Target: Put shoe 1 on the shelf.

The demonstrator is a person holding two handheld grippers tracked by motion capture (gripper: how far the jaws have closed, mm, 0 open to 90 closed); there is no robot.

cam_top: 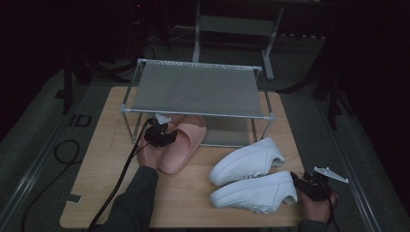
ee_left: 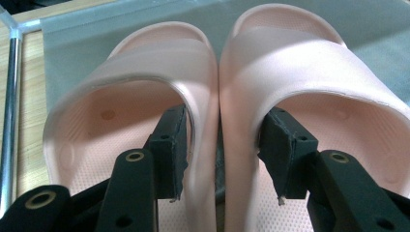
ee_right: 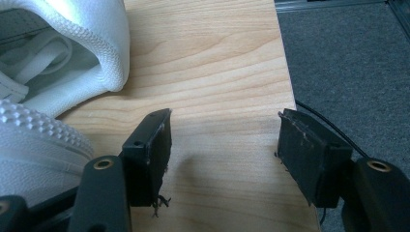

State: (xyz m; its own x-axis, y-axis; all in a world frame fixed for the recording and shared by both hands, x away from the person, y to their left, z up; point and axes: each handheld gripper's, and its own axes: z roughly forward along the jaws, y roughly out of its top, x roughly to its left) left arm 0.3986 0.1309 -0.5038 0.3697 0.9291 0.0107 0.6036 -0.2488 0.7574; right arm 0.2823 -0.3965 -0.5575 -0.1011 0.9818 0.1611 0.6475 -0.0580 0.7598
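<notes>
At the table's centre, just before the lower shelf of the metal shoe rack [cam_top: 196, 89], lies a pair of pink slippers [cam_top: 183, 143], side by side and touching, toes pointing toward 12 o'clock under the rack's upper tier. Left gripper [cam_top: 159, 135]: jaws reach into the heel ends from 6 o'clock, one jaw inside each slipper, closed on the two adjoining inner walls so that both slippers [ee_left: 217, 87] are pinched together as one unit; the toes already overlap the grey lower shelf [ee_left: 72, 38]. Right gripper [cam_top: 312, 186]: at about 4 o'clock near the wooden table's [cam_top: 193, 193] edge, jaws wide apart and holding nothing, with bare table [ee_right: 217, 72] between them; the heels of the two white sneakers [cam_top: 254, 179] lie just beside it at its 10 o'clock.

Judged risks. The hold rests on soft, thin walls alone; these may flex and let one slipper slip out as the pair is pushed or lifted. A high lift could knock the straps against the upper tier. An off-line push could drive a toe against the rack's front leg [cam_top: 136, 126].
</notes>
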